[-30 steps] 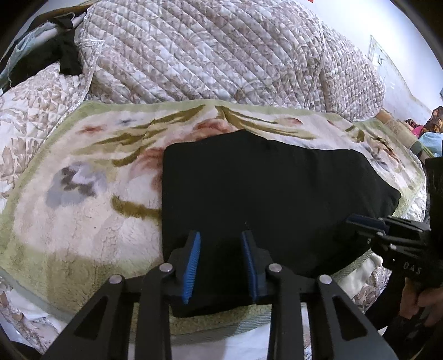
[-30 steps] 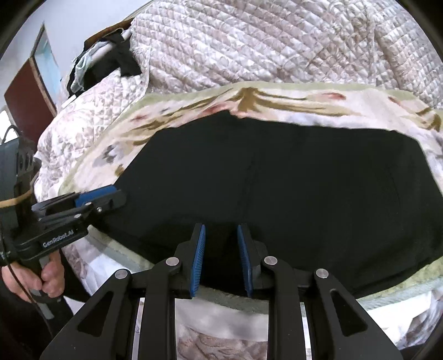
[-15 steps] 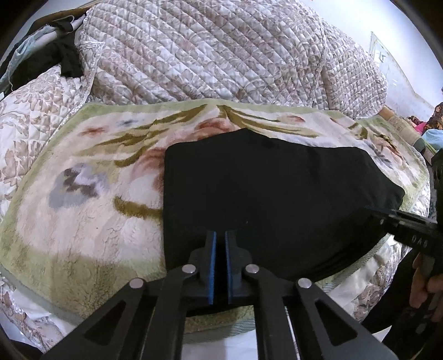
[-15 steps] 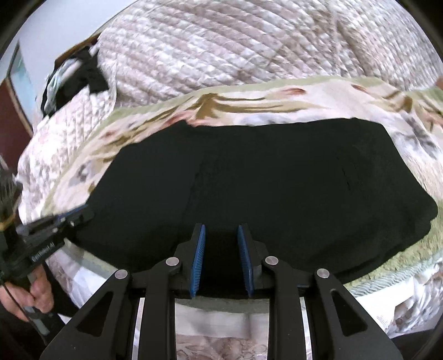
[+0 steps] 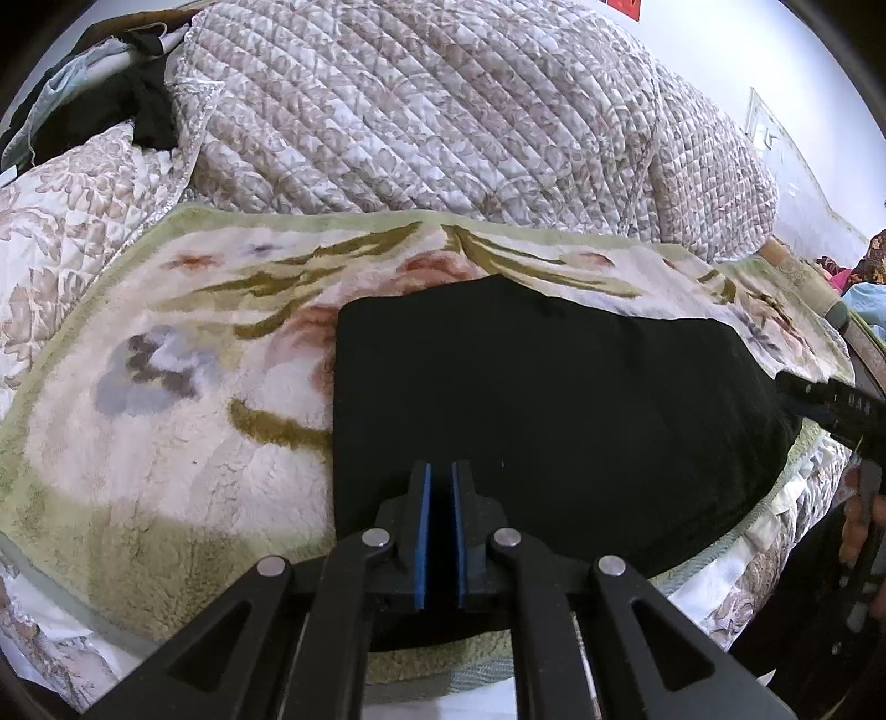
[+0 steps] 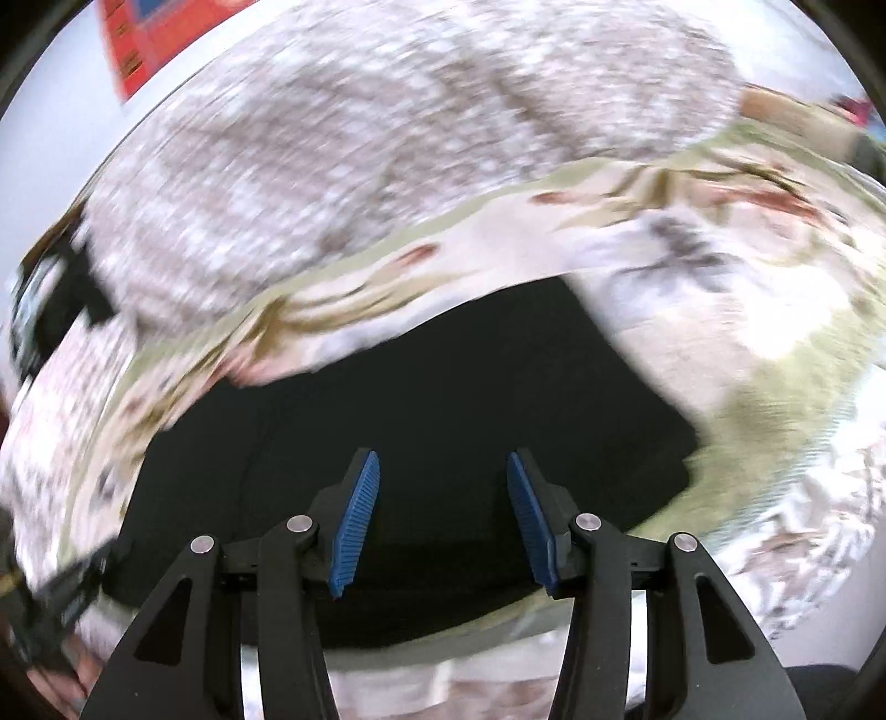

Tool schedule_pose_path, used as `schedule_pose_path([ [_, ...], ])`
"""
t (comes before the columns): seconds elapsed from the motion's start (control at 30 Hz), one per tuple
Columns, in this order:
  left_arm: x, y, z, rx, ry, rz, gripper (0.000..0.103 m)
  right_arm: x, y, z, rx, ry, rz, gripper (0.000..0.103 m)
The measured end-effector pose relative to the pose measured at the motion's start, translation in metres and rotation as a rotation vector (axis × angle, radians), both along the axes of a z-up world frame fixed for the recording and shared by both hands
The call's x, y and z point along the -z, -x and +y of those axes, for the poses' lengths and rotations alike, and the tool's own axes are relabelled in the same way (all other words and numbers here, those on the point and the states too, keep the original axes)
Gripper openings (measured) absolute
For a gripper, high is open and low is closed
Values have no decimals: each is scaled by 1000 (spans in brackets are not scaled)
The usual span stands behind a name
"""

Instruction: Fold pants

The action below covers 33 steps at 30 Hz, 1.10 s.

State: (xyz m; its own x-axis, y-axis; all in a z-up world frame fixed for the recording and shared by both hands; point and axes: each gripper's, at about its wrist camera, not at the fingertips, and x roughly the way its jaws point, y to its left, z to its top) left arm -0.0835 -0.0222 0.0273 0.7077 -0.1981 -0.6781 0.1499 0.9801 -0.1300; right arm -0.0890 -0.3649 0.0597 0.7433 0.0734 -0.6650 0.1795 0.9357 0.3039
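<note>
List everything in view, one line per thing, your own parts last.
black pants: one, black, folded flat on the blanket's near half.
floral blanket: one, cream and green with pink flowers, spread under the pants.
quilted bedspread: one, white and beige, heaped behind the blanket.
dark clothes: a pile, black and pale blue, far left corner.
red poster: one, red, on the wall, blurred.
left gripper: one, black with blue fingers, shut on the pants' near edge.
right gripper: one, black with blue fingers, jaws opening, pants below them, not gripped.
hand: one, on the right gripper's handle.
</note>
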Motion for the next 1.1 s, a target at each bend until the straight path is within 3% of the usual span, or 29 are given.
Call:
schedule_pose_path([
  [0.33,2,0,-2,4,-4,5,10,12,1,-78,314,-172,26,57],
  [0.57,3,1,-3,14,1,5,15,31,12,-71,330,-299,96,58],
  [0.77,3,1,-3,12,2,5,15,30,14,-54,298,-313,110,59],
  [0.97,3,1,-4,13,-1,7,17,23,-1,-62,257,-351,26,60],
  [1.07,3,2,-6,23,-1,9,22,30,-18,-59,224,-307,61,48],
  [1.1,3,2,-6,27,-2,10,22,34,-23,-59,219,-293,83,37],
])
